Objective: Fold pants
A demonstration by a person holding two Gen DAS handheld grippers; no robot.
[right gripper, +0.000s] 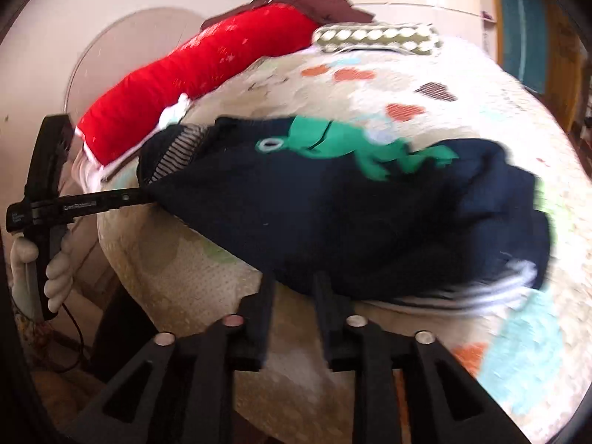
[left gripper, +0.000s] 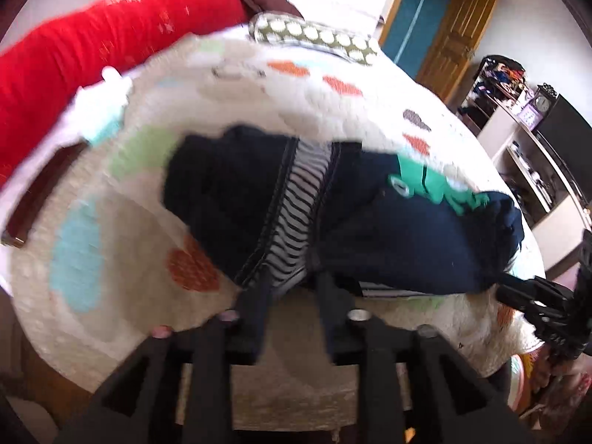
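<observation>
Small navy pants [left gripper: 388, 222] with a green frog patch [left gripper: 433, 185] and a striped waistband lining [left gripper: 296, 207] lie on a cream blanket [left gripper: 111, 259]. My left gripper [left gripper: 292, 277] is shut on the waistband edge of the pants. In the right wrist view the pants [right gripper: 333, 214] and frog patch [right gripper: 344, 144] lie across the blanket [right gripper: 481, 85]. My right gripper [right gripper: 294, 281] is shut on the near edge of the pants. The left gripper [right gripper: 144, 194] shows there at the left, pinching the waistband. The right gripper's body [left gripper: 536, 296] shows at the right edge of the left wrist view.
A red cushion [left gripper: 92, 48] and a dotted green pillow [left gripper: 318, 37] lie at the far edge of the blanket. A wooden door [left gripper: 444, 29] and shelves [left gripper: 525, 140] stand at the right. The blanket's near edge drops off in front of both grippers.
</observation>
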